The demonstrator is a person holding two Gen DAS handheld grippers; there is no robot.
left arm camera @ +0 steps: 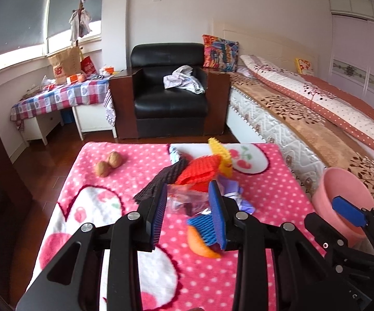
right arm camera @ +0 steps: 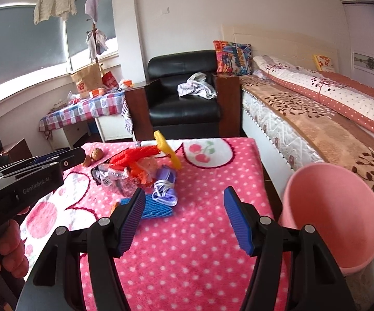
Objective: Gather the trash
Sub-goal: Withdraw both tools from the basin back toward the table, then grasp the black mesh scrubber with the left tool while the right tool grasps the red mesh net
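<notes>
Right wrist view: right claw (right arm camera: pixel 184 217) spread wide over bare blanket (right arm camera: pixel 187 259), pink bin (right arm camera: pixel 337 215) beside its edge.

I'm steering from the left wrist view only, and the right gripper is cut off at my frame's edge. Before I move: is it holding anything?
Observer: No. The right gripper has its jaws wide apart, with only the pink blanket between them.
Operator: It looks like it's in the pink bin.
Observer: It isn't gripping it. The pink bin sits tilted, outside the right jaw, past the blanket's edge.
Operator: What lies nearest that gripper?
Observer: The blue foam net, just beyond its left jaw, with a lavender cord bundle at the net's far edge.
</notes>
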